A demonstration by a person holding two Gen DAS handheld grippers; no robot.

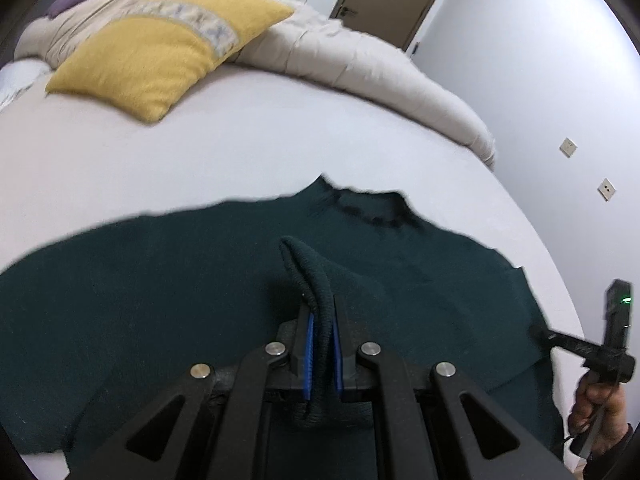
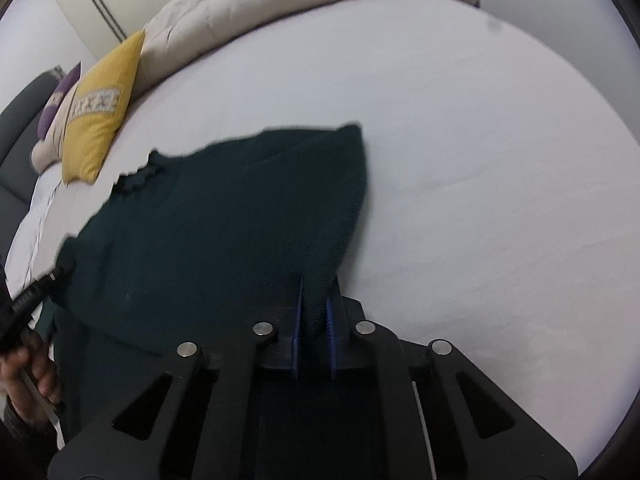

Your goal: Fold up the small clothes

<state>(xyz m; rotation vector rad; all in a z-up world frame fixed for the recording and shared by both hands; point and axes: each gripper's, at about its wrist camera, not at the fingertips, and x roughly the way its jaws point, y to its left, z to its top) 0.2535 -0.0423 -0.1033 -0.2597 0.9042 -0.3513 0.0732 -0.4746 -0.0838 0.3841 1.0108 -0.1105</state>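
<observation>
- Bed [image 1: 240, 152]: white sheet, takes up most of both views.
- Duvet [image 1: 360, 56]: beige, bunched along the far edge.
- Sweater [image 1: 160, 280]: dark green, spread on the sheet, collar towards the pillow.
- Pillow [image 1: 160, 52]: yellow, near the duvet, well apart from the sweater.
- Left gripper [image 1: 322, 320]: clamped on a raised fold of the sweater.
- Right gripper [image 2: 316, 300]: clamped on the sweater's edge, fabric lifted.

sweater [image 1: 160, 280]: dark green | cushion [image 1: 152, 52]: yellow, grey-patterned band | sheet [image 1: 200, 152]: white
</observation>
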